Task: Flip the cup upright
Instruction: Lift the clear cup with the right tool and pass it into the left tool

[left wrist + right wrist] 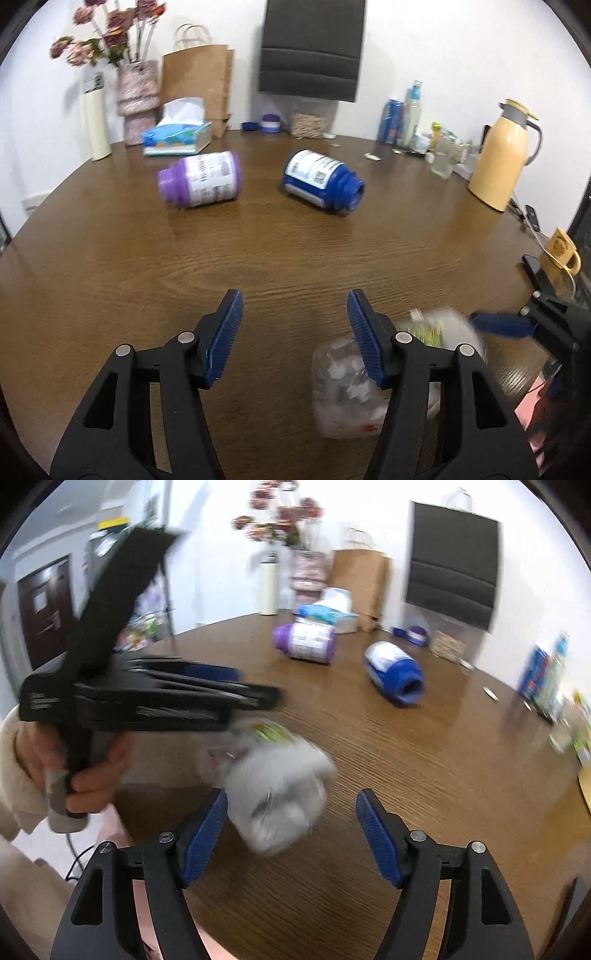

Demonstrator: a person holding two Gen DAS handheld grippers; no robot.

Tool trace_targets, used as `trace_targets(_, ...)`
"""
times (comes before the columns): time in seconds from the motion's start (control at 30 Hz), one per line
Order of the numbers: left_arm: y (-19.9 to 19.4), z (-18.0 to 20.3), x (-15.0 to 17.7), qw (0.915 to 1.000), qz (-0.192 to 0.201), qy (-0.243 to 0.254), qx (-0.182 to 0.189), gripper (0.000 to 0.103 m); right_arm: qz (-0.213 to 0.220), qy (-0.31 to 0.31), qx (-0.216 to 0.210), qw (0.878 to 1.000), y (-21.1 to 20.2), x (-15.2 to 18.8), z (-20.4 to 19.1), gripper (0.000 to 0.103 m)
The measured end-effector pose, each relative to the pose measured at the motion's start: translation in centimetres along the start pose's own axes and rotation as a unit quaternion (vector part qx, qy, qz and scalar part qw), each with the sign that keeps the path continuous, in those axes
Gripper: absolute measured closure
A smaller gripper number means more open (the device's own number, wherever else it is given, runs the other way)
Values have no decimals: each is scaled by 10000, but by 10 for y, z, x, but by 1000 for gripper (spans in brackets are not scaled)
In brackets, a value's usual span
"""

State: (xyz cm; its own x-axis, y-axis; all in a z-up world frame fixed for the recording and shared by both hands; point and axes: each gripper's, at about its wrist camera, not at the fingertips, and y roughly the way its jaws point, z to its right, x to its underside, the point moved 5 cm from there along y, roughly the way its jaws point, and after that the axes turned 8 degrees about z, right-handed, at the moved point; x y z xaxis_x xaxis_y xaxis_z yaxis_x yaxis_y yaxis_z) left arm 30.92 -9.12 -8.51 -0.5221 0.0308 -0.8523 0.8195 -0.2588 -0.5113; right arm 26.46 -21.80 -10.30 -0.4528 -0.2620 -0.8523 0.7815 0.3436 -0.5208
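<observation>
Purple bottle (201,180), blue bottle (322,181)

I can't read a single word anywhere. The labels on my purple bottle (201,180) and blue bottle (322,181) carry print and code patches, too blurred to make out. The yellow mug's (561,251) emblem is likewise illegible.
</observation>
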Motion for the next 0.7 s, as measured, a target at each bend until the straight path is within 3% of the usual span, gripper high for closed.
trace_targets(0.13,-9,-3,8,10000,-16,-30,-73,48,77,684,82,9976,0,1,25,26)
trace_targets(0.3,-19,-4,0,9999,87,8,-117,45,59,714,206,9972,6,-1,26,26)
trace_targets(0.4,-31,4,-13,9988,102,-144,459,33,24,701,337,9970,3,0,29,26)
trace_targets(0.47,-30,21,-13,9940,-224,-42,1074,5,69,837,449,9955,-5,1,38,26)
trace_targets(0.5,-24,33,-9,9881,-527,134,1436,3,99,925,485,9945,-10,3,43,26)
trace_targets(0.53,-17,41,-5,9844,-747,295,1564,3,142,1014,539,9933,-16,4,48,26)
trace_targets(0.63,13,53,9,9814,-1318,652,1236,8,261,1228,674,9898,-33,7,62,26)
trace_targets(0.7,34,57,21,9778,-1637,750,1069,37,311,1290,687,9888,-40,7,67,26)
